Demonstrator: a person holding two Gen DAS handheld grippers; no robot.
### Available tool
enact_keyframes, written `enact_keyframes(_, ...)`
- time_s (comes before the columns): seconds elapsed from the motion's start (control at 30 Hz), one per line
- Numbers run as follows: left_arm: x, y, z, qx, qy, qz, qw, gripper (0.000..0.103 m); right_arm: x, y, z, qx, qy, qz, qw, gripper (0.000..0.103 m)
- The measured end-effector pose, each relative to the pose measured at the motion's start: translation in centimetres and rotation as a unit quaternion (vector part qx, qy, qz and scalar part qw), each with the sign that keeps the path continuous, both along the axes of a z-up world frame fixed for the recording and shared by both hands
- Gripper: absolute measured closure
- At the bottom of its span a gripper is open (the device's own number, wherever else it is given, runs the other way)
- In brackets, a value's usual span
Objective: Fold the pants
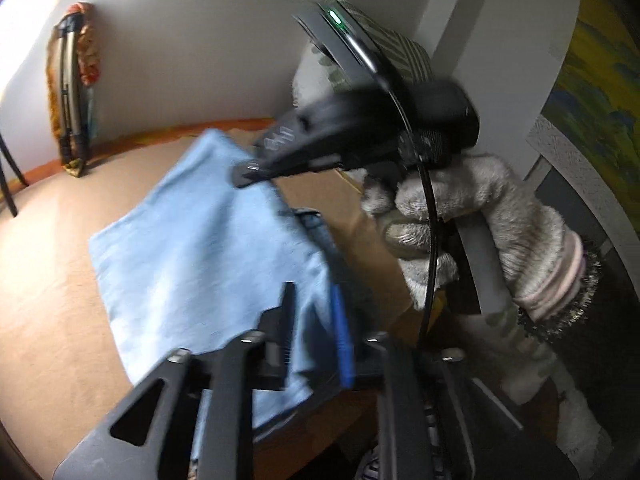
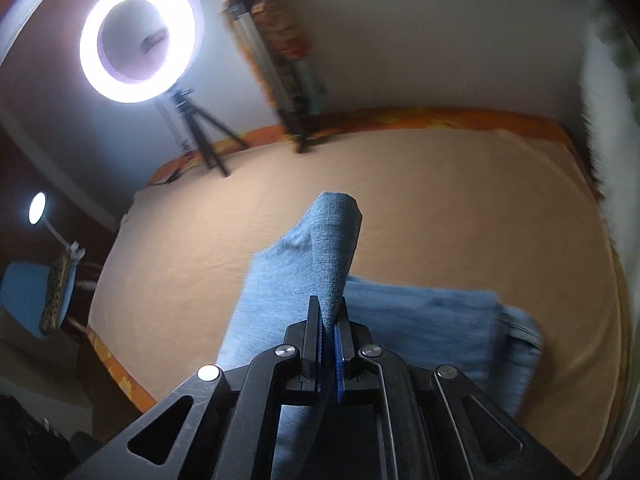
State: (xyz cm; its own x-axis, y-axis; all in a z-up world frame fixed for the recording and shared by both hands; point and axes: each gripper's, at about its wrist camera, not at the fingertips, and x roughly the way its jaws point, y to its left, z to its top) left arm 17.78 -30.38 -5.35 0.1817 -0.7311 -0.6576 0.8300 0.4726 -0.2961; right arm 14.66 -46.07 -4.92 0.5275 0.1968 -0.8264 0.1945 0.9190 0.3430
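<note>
- Far left in the right wrist view, one small lamp (image 2: 37,208) glows beside one bright ring light (image 2: 140,38) on one tripod (image 2: 196,132); they probably stand there to light the work.
- One beige bed (image 2: 440,200) serves as the flat folding surface, and one pair of light blue pants (image 2: 420,320) lies across it, partly lifted.
- The right gripper (image 2: 329,320) is clamped tight on a raised fold of the pants, which stands up in a ridge between its jaws; pinching an edge this way looks meant to carry that part over the rest.
- In the left wrist view the left gripper (image 1: 316,320) has pants cloth between its slightly parted jaws; whether the pads press on it I cannot tell through the blur.
- Further right, the person's fuzzy-gloved hand (image 1: 460,216) grips the right gripper's handle.
- Count: two grippers, one garment, two lights.
</note>
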Motion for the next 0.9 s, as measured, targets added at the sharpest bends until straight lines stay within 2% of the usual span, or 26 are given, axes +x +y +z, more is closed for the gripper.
enact_keyframes(0.13, 0.5, 0.8, -0.2, 0.013, -0.012, 0.014, 0.9997, 0.079, -2.0, -4.4, -2.3, 0.01, 0.016, -0.038, 0.999, 0.101)
enact_keyframes(0.27, 3.6, 3.1, -0.2, 0.036, -0.005, 0.054, 0.9979, 0.079, -3.3, -7.6, -5.5, 0.03, 0.033, -0.066, 0.997, 0.101)
enact_keyframes(0.37, 6.2, 5.1, 1.3, 0.048, -0.005, 0.089, 0.9949, 0.079, -3.5, -8.4, -7.0, 0.043, 0.036, -0.074, 0.996, 0.101)
enact_keyframes(0.43, 7.4, 6.1, 3.4, 0.058, -0.023, 0.108, 0.9922, 0.079, -3.5, -8.5, -7.5, 0.05, 0.036, -0.077, 0.995, 0.101)
enact_keyframes(0.6, 8.7, 6.4, 6.3, 0.079, -0.035, 0.124, 0.9885, 0.079, -3.6, -8.7, -7.9, 0.051, 0.03, -0.076, 0.995, 0.101)
enact_keyframes(0.73, 9.4, 4.7, 5.6, 0.095, -0.039, 0.127, 0.9865, 0.079, -4.4, -9.0, -8.1, 0.061, 0.02, -0.079, 0.995, 0.101)
enact_keyframes(0.83, 9.5, 3.6, 3.9, 0.095, -0.02, 0.12, 0.9879, 0.079, -5.0, -9.2, -8.2, 0.064, 0.015, -0.077, 0.995, 0.1)
enact_keyframes(0.87, 9.4, 3.2, 3.1, 0.098, -0.015, 0.118, 0.988, 0.079, -5.1, -9.2, -8.2, 0.064, 0.011, -0.075, 0.995, 0.098)
enact_keyframes(0.9, 9.3, 2.9, 2.3, 0.102, -0.008, 0.114, 0.9882, 0.079, -5.2, -9.3, -8.2, 0.065, 0.01, -0.074, 0.995, 0.089)
